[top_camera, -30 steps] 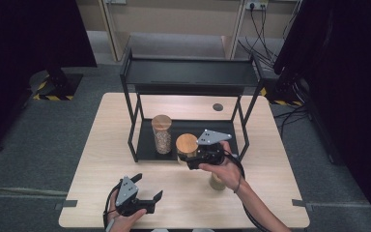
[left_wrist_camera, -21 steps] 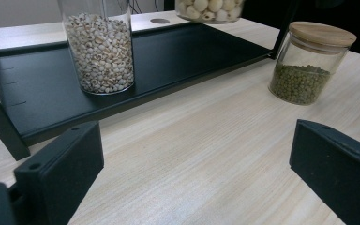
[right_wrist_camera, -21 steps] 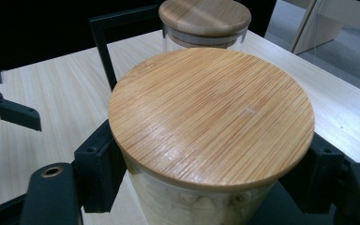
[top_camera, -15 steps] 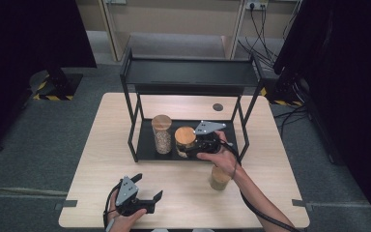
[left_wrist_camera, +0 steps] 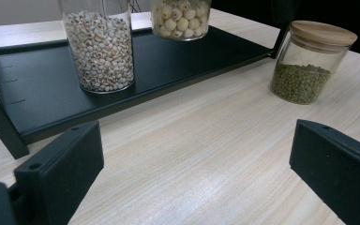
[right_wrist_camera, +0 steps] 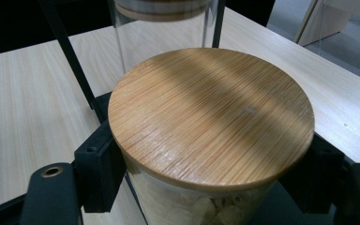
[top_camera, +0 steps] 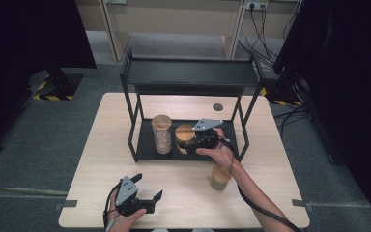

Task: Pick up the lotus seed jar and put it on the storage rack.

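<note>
My right gripper (top_camera: 190, 141) is shut on a glass jar with a bamboo lid (top_camera: 184, 131), holding it over the black lower tray (top_camera: 147, 145) of a metal rack. In the right gripper view both black jaws clamp the glass just under the lid (right_wrist_camera: 211, 117). The jar holds round pale seeds (left_wrist_camera: 180, 18); whether its base touches the tray I cannot tell. A taller jar of small white grains (top_camera: 162, 134) stands just to its left on the tray. My left gripper (top_camera: 145, 203) stays open near the table's front edge, its jaws wide apart (left_wrist_camera: 197, 173) over bare wood.
A short jar of green beans (top_camera: 220, 177) with a bamboo lid stands on the table in front of the rack, below my right wrist. The rack's upper shelf (top_camera: 188, 72) overhangs the tray on thin black posts (top_camera: 134, 145). A round grommet (top_camera: 217, 107) sits behind.
My right gripper has carried the lidded jar away from the table front and down into the rack's lower level, next to the tall jar. The left gripper has kept still.
</note>
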A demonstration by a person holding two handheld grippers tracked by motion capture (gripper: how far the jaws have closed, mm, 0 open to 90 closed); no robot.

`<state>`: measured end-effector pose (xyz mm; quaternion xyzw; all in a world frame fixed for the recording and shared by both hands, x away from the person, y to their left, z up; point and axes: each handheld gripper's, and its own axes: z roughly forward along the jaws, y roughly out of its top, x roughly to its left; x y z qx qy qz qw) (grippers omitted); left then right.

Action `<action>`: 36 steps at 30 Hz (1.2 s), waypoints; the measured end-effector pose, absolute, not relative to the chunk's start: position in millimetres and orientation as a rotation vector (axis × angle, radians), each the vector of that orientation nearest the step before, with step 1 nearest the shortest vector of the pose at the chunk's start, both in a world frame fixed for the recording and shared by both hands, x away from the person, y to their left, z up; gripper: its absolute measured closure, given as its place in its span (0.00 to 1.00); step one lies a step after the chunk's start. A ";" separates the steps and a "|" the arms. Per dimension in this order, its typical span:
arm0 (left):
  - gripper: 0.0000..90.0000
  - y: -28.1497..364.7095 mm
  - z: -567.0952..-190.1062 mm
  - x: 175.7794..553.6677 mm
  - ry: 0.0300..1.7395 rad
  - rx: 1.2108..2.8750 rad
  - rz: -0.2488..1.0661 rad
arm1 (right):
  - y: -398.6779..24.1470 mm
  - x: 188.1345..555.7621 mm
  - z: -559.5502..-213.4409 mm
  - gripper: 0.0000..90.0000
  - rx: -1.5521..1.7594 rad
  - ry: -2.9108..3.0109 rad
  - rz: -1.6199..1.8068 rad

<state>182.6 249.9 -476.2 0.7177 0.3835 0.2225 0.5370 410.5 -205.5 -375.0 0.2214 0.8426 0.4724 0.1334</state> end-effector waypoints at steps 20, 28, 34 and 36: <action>0.03 250.0 -476.3 182.3 0.912 1.707 0.531 | -206.1 445.4 -401.6 0.28 0.662 2.521 1.346; 0.03 249.9 -476.3 182.0 0.911 1.707 0.532 | -204.8 449.8 -406.4 0.28 0.630 2.535 1.354; 0.03 249.7 -476.2 181.9 0.911 1.706 0.533 | -204.7 452.6 -407.9 0.28 0.629 2.547 1.334; 0.03 249.5 -476.3 182.1 0.910 1.708 0.532 | -205.1 453.9 -407.3 0.28 0.630 2.554 1.332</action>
